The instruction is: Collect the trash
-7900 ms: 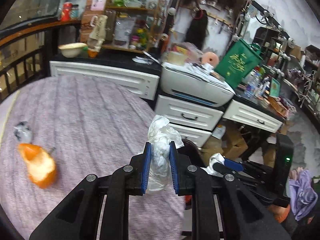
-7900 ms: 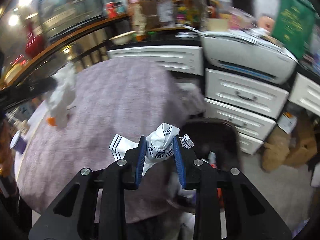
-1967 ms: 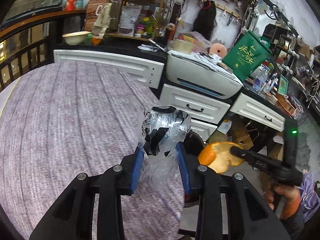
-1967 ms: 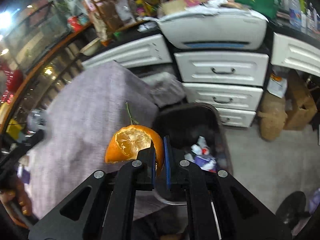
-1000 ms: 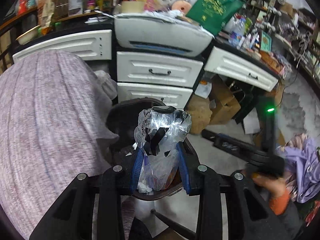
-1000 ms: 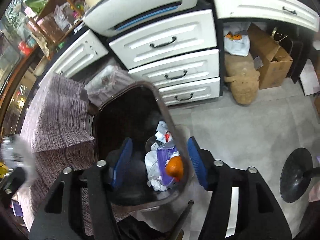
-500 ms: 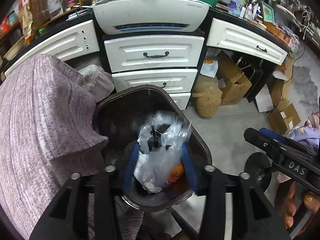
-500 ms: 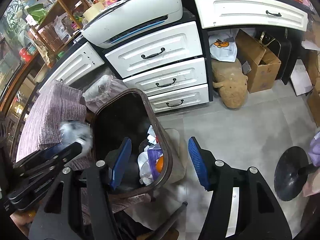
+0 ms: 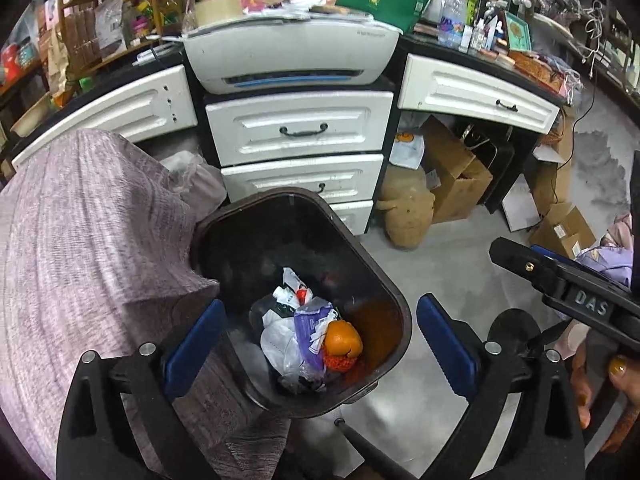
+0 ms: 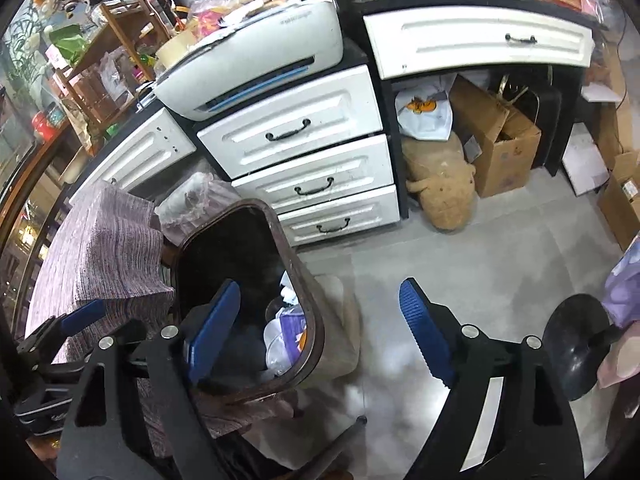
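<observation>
Nearest in the left wrist view, the left gripper (image 9: 318, 350) hangs directly above a dark brown trash bin (image 9: 394, 300), its blue-padded fingers (image 9: 196, 348) spread wide with nothing between them. In the right wrist view, the right gripper (image 10: 320, 332) is also spread wide and empty, straddling the bin's right rim (image 10: 310, 308), with one pad over the bin and the other over bare grey floor (image 10: 460, 252).

The collected trash sits at the bottom of the bin: an orange peel (image 9: 343, 339), a clear plastic bag (image 9: 280, 344), a purple wrapper (image 9: 310, 320) and crumpled white paper (image 9: 290, 286), piled loosely against each other. All of it looks light and soft; the plastic is likely slippery and would crush in a pinch, and the peel is probably limp and may tear. If any piece needed lifting again, a bunched fold of plastic or the thick edge of the peel seems the best hold.

The bin stands close beside a table draped in mauve cloth (image 9: 72, 240) on the left; the cloth hangs near the rim and could snag. To the right, the floor is open. Beyond the bin are white drawers (image 9: 298, 130), a printer (image 9: 288, 56) on top, and cardboard boxes (image 9: 456, 172) farther right.
</observation>
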{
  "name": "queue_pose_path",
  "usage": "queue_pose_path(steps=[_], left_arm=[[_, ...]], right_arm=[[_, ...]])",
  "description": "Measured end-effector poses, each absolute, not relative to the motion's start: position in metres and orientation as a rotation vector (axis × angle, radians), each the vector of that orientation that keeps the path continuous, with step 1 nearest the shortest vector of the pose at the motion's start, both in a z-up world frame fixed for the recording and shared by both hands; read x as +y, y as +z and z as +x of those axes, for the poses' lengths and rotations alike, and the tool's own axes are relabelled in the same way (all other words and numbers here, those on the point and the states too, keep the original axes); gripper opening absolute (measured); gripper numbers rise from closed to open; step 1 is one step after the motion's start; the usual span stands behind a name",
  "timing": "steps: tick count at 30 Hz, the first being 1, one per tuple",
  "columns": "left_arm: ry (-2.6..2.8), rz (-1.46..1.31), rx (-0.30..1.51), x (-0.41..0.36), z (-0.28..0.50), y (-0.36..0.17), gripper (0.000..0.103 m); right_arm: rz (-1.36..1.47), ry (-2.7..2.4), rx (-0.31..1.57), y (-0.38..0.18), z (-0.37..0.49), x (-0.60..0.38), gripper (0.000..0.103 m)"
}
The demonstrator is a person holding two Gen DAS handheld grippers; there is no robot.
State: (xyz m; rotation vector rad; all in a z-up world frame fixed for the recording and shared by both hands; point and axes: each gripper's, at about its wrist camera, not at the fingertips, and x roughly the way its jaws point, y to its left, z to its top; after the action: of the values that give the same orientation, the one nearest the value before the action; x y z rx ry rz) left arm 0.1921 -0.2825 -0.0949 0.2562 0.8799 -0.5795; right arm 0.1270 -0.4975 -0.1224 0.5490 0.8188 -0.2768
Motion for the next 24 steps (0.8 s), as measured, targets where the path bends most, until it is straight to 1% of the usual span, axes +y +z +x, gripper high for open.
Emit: queue_pose_path(steps=[3,10,12,13,19,24], left_arm=[[-0.574,0.226,0.848,-0.271,0.184,-0.084,0.097],[-0.537,0.16,0.776,-0.23,0.165,-0.061,0.097],[-0.535,0.136,0.758,-0.217,0.159,-0.053,0.097],[-0.534,0.127,0.747,-0.211,0.156,-0.049,0.097],[-0.511,0.093,0.688,-0.176,0.137,-0.026,0.097],[-0.466,0.111,0.623,-0.149,0.115,-0.016,0.097]], right_arm=[[0.515,-0.285,0.79,-0.111,0.123,-0.491,0.087],[0.433,-0.269,0.72,-0.074,0.112,-0.462,0.089],[0.419,-0.253,0.695,-0.064,0.108,-0.451,0.094],[0.406,-0.243,0.678,-0.057,0.104,-0.445,0.094],[0.312,-0.186,0.618,-0.031,0.09,-0.41,0.097],[0.232,-0.179,0.573,-0.012,0.077,-0.376,0.097]])
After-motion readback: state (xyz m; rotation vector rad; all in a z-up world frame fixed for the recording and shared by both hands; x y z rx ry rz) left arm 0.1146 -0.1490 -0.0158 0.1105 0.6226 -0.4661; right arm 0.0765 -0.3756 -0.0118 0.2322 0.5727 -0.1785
